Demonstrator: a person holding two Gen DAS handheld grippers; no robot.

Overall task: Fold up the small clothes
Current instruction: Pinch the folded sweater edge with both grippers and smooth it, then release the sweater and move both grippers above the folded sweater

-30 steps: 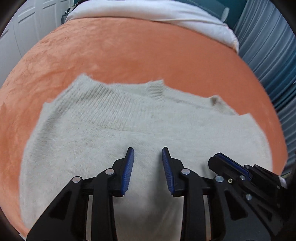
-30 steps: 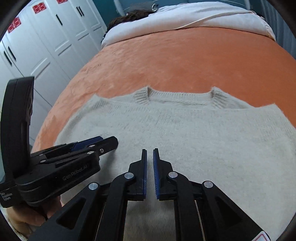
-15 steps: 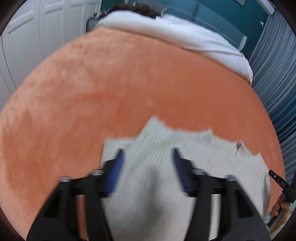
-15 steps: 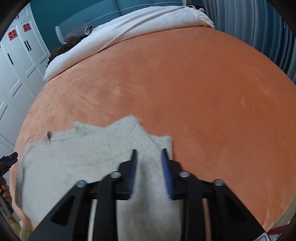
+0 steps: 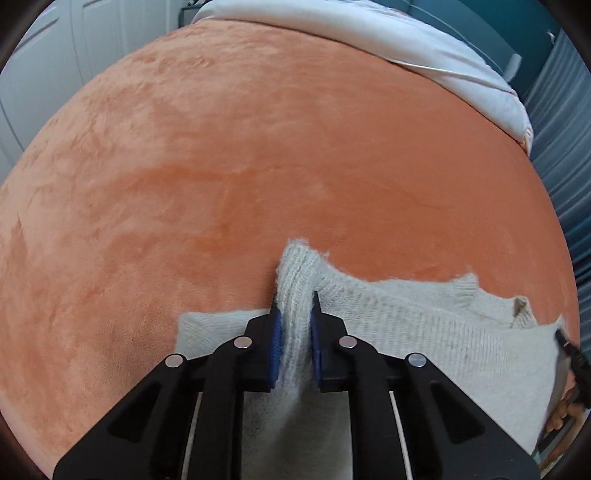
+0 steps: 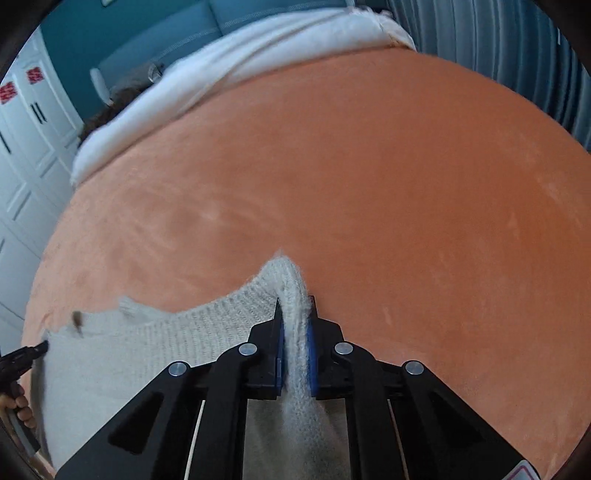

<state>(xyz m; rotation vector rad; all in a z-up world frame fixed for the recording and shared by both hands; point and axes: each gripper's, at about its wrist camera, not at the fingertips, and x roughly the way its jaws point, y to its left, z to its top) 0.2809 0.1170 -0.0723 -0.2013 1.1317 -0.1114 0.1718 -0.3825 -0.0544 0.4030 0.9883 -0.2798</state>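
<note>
Tools first: I am seeing the left tool [image 5: 295, 306] pinching a raised ridge of the cream knit sweater [image 5: 424, 332], its blue pads [image 5: 276, 339] pressing the fabric from both sides. Its jaws have just been closing, and the knit is sitting squeezed between them, bunching up past the tips into a small peak.

I am reading the right tool [image 6: 294, 310] the same way: its jaws have just been closing too, and its blue pads [image 6: 309, 350] are clamping a fold of the sweater [image 6: 155, 354] at the far end of the garment, with the ribbed edge poking up beyond the tips.

Working outward, the sweater is lying on the orange bedspread [image 5: 258, 166], spread flat between the two grips. In the left view it is running off to the right of the tool, its ribbed neckline [image 5: 465, 291] showing along the far edge. In the right view it is stretching away to the left.

At the right rim of the left view I am catching a black tip of the other tool and some fingers [image 5: 561, 413] of the person's hand. At the left rim of the right view a hand [image 6: 18, 410] is gripping the other handle.

Farther out, a white duvet [image 5: 369, 33] is lying across the head of the bed, with white cupboard doors [image 6: 22, 155] to one side and grey-blue curtains [image 6: 498, 44] to the other.
</note>
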